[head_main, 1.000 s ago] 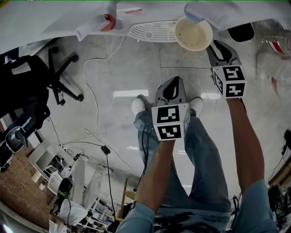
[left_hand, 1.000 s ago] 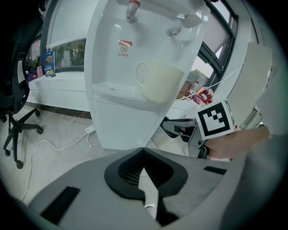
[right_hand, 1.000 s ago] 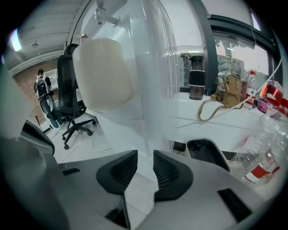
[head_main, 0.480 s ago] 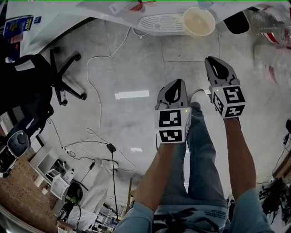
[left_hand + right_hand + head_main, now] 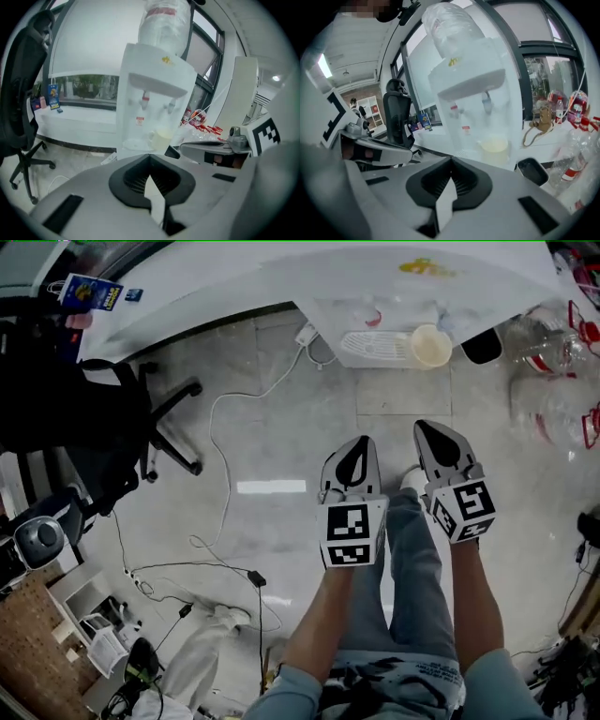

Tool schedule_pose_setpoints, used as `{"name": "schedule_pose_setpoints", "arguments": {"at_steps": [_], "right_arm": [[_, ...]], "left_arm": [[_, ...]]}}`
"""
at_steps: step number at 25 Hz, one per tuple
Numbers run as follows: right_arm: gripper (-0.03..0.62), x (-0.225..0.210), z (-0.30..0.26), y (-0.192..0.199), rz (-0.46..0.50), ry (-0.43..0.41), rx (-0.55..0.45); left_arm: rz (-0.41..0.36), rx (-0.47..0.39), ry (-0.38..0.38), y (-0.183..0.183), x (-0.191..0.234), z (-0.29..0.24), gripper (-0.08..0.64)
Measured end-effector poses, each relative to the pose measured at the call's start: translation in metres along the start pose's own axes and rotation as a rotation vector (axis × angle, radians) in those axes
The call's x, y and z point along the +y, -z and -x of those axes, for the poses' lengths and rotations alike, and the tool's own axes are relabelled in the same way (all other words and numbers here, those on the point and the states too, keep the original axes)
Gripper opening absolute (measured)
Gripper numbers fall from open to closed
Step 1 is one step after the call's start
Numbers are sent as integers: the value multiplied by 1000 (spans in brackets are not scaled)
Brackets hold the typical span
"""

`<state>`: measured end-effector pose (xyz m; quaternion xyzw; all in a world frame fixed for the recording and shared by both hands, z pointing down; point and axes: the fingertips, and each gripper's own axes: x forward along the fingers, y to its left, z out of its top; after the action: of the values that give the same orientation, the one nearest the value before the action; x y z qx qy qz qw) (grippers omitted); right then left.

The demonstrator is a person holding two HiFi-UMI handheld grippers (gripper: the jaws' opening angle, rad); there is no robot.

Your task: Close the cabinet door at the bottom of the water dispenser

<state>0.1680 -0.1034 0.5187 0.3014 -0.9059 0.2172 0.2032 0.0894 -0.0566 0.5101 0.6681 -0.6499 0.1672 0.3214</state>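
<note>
Standing beyond both grippers (image 5: 360,441) (image 5: 421,426): water dispenser (image 5: 154,93).

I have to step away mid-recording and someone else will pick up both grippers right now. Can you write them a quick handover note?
Left gripper: shut, nothing between the jaws, held in the air in front of the water dispenser.
Right gripper: jaws have just been closing and are now shut, with nothing between them. It is beside the left one and touches nothing.
Things: the water dispenser stands ahead, with a cup on its drip tray. The cabinet door at its bottom is in no view.
Done: cannot tell whether the door is closed.
Left: look down at the door. If it is ajar, push it shut.
</note>
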Motion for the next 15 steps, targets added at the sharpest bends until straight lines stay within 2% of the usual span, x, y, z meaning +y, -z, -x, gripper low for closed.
{"name": "schedule_pose_setpoints", "arguments": {"at_steps": [6,10,15], "right_arm": [[29,45,36,-88,33,24,-93],[29,69,58,-138,45,35,-145],[29,97,74,-214,97,36,-222]], "left_arm": [[-55,-107,-23,-77,14,72,11],[-42,-179,-26,-123,15,113,11],[-29,-334,-38,-208,21,161,11]]}}
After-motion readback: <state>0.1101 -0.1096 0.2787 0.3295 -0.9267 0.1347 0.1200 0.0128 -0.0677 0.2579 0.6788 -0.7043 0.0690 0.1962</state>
